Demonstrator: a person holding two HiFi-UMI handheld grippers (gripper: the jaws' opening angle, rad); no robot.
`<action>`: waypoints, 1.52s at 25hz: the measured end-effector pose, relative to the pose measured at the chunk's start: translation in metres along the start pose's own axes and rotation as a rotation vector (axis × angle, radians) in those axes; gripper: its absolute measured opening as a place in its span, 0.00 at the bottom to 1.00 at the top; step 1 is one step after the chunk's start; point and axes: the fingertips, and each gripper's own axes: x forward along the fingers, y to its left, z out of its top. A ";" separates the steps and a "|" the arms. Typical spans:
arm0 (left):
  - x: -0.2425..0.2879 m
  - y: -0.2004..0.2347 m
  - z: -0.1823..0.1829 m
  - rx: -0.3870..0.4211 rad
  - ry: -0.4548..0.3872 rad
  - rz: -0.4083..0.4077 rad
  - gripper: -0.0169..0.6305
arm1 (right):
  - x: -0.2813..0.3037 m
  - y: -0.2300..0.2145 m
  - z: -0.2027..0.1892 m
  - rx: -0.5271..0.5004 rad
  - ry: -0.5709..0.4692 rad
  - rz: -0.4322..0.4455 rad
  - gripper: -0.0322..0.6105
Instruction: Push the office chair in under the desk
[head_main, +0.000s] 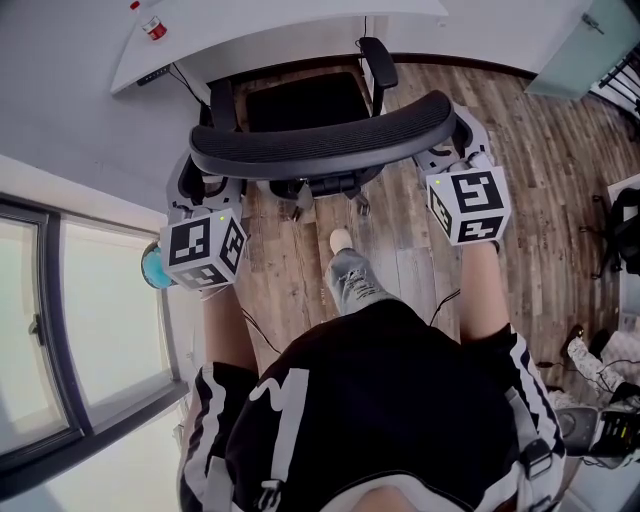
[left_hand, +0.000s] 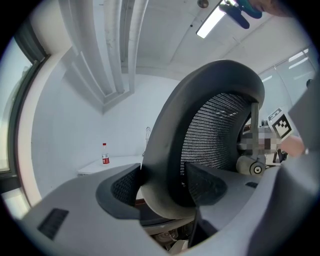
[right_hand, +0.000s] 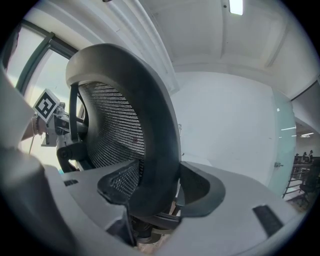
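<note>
The black office chair's mesh backrest (head_main: 320, 142) curves across the middle of the head view. Its seat (head_main: 300, 100) and armrest (head_main: 379, 62) reach the front edge of the white desk (head_main: 290, 35). My left gripper (head_main: 196, 186) holds the backrest's left end, and my right gripper (head_main: 456, 150) holds its right end. In the left gripper view the backrest frame (left_hand: 165, 150) fills the gap, with both pads (left_hand: 120, 187) pressed on it. The right gripper view shows the frame (right_hand: 155, 150) clamped between the pads (right_hand: 200, 192) in the same way.
A red-labelled bottle (head_main: 152, 27) stands on the desk's left end. A window (head_main: 60, 330) runs along the left wall. The person's shoe (head_main: 341, 241) is on the wooden floor (head_main: 540, 170) behind the chair. Another dark chair (head_main: 626, 235) sits at the right edge.
</note>
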 end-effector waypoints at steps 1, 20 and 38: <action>0.001 0.002 0.000 0.000 0.000 0.002 0.45 | 0.002 0.001 0.000 -0.001 0.000 0.003 0.43; 0.038 0.019 0.000 0.006 0.010 -0.003 0.45 | 0.039 -0.010 0.003 0.001 0.006 0.005 0.43; 0.076 0.038 0.000 0.002 0.013 -0.003 0.45 | 0.080 -0.020 0.006 -0.001 0.021 0.001 0.43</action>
